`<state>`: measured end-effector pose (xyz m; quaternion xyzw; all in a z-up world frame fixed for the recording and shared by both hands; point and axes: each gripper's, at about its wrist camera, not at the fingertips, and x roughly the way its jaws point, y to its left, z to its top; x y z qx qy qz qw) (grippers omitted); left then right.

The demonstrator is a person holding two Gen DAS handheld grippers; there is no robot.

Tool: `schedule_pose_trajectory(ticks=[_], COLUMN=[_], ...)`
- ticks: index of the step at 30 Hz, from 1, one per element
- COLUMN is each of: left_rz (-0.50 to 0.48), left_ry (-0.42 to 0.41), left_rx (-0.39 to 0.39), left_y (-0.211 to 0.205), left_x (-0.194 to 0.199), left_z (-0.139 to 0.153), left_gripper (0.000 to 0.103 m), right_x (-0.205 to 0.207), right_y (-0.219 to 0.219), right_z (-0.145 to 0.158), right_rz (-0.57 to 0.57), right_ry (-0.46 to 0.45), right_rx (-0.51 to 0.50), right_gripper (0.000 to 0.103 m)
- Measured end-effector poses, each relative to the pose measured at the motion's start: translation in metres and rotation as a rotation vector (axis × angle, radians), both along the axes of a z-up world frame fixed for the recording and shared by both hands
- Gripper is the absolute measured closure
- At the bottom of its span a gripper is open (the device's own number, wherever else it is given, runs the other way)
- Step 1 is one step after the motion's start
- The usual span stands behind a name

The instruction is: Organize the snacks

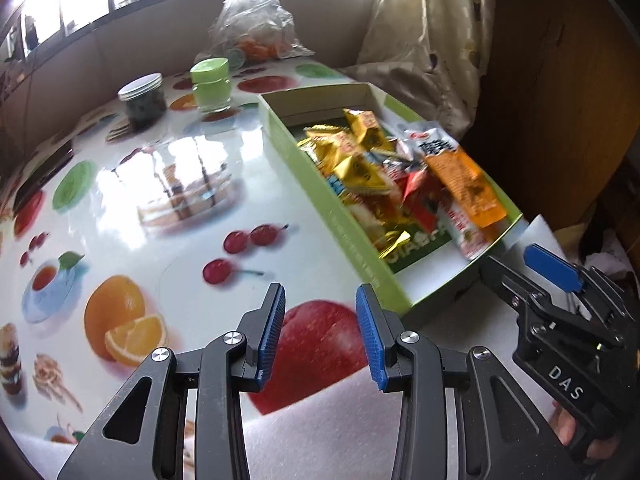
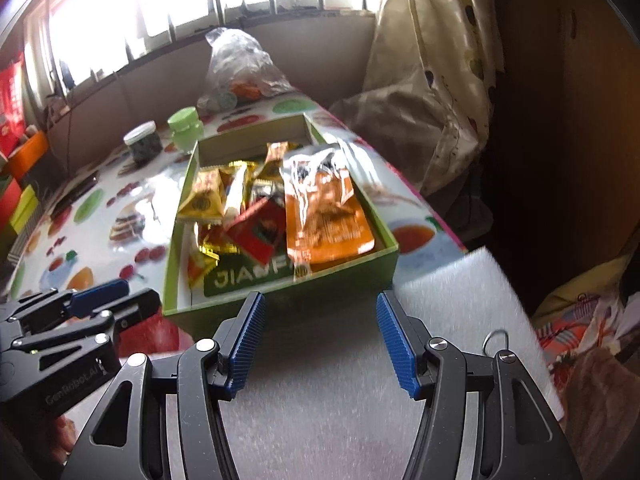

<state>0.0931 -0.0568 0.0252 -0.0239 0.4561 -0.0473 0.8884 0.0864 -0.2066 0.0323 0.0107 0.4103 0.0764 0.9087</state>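
Note:
A shallow green cardboard box (image 1: 352, 236) (image 2: 352, 276) lies on the fruit-print tablecloth. It holds several snack packets: gold ones (image 1: 360, 168) (image 2: 204, 196), a red one (image 2: 256, 232) and a large orange pouch (image 1: 460, 176) (image 2: 324, 216). My left gripper (image 1: 320, 320) hovers over the printed apple just left of the box's near corner, jaws apart with nothing between them. My right gripper (image 2: 318, 332) stands open and empty above the white foam sheet in front of the box's near wall. Each gripper shows at the edge of the other's view.
A dark-filled jar with a white lid (image 1: 142, 100) (image 2: 142, 142) and a green-lidded jar (image 1: 210, 84) (image 2: 185, 126) stand at the back. Behind them sits a clear plastic bag (image 1: 252, 20) (image 2: 240, 68). A curtain (image 1: 424, 40) hangs right. White foam sheet (image 2: 452, 300) covers the near edge.

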Motion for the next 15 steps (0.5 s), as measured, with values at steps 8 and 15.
schedule_pose_trajectory(ticks=[8,15], left_rz=[-0.010,-0.006], left_ry=[0.026,0.018], left_rx=[-0.001,0.002], left_y=[-0.003,-0.003], left_x=[-0.009,-0.014], left_z=[-0.013,-0.016], left_gripper=[0.065,0.065], right_x=[-0.009,-0.013], right_y=[0.006,0.011], right_z=[-0.013,-0.018], right_rz=[0.003,-0.001], right_ry=[0.014,0.000], right_rx=[-0.054,-0.099], right_gripper=[0.045,0.044])
